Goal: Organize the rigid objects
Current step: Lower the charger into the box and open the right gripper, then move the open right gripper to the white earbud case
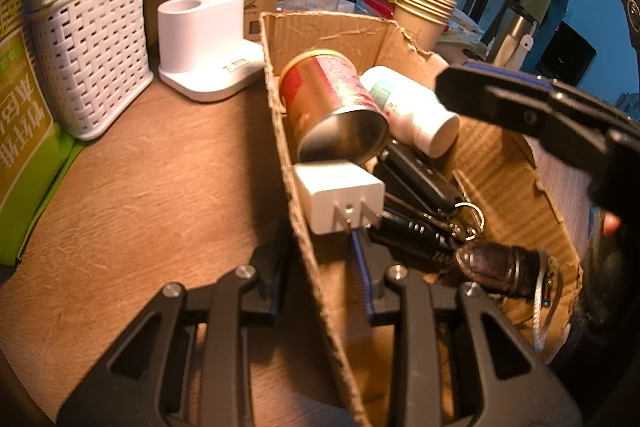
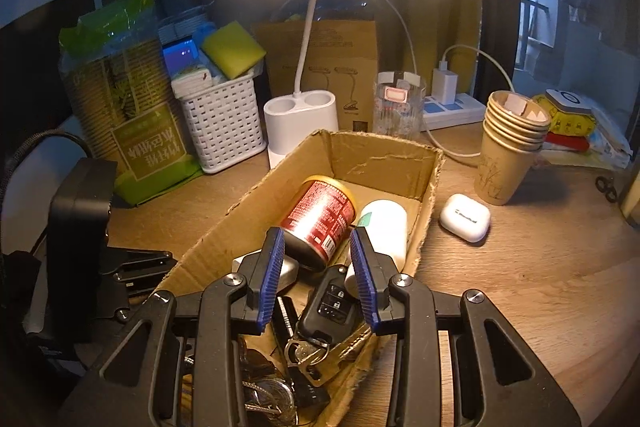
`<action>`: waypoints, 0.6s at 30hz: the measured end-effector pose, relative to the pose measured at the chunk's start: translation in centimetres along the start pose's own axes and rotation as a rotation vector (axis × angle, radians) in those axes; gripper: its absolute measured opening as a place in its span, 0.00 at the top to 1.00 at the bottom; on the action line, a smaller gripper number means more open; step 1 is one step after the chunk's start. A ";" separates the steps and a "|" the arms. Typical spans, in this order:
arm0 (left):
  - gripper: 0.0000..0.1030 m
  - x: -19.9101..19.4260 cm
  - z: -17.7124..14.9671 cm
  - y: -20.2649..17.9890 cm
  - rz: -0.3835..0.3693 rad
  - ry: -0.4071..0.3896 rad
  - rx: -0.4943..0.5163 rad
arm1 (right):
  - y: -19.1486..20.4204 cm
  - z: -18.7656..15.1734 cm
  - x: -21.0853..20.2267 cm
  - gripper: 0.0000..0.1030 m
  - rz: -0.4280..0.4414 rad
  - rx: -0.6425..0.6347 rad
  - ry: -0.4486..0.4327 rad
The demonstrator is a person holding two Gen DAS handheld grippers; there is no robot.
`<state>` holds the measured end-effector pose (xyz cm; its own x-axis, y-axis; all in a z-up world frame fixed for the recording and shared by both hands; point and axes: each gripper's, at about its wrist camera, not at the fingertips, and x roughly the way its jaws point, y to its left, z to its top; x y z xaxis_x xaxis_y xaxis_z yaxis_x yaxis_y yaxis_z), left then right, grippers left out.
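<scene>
An open cardboard box (image 2: 424, 223) (image 1: 280, 131) lies on the wooden desk. Inside lie a red tin can (image 2: 320, 215) (image 1: 328, 103), a white bottle (image 2: 384, 223) (image 1: 412, 107), a white plug adapter (image 1: 340, 195), a black car key with keys (image 2: 328, 303) (image 1: 420, 187) and a dark brown object (image 1: 496, 267). My left gripper (image 1: 320, 267) straddles the box's left wall, one finger each side; the jaws stand apart around it. My right gripper (image 2: 320, 275) hovers open and empty over the box above the car key. It also shows in the left wrist view (image 1: 520, 107).
A white earbud case (image 2: 466, 217) lies on the desk right of the box. A stack of paper cups (image 2: 508, 143), a white lamp base (image 2: 300, 119), a white woven basket (image 2: 224, 131), a green packet (image 2: 132, 115), a glass (image 2: 396, 103) and a power strip (image 2: 452, 111) stand behind.
</scene>
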<state>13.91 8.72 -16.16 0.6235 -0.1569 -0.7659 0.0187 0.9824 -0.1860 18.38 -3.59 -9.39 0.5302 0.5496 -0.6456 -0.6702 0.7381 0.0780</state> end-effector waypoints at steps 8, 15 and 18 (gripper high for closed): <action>0.71 0.0 0.0 0.0 0.000 0.000 0.000 | -2.5 0.1 -1.4 0.64 -0.036 0.058 -0.039; 0.71 0.0 0.0 0.0 0.000 0.000 0.000 | -4.4 -0.2 -1.6 0.64 -0.072 0.107 -0.047; 0.71 0.0 0.0 -0.1 0.000 0.000 0.000 | -5.1 -0.3 -1.5 0.64 -0.086 0.127 -0.048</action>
<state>13.90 8.63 -16.15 0.6234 -0.1572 -0.7659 0.0188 0.9823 -0.1863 20.85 -8.35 -9.02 0.6091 0.4981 -0.6172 -0.5520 0.8250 0.1211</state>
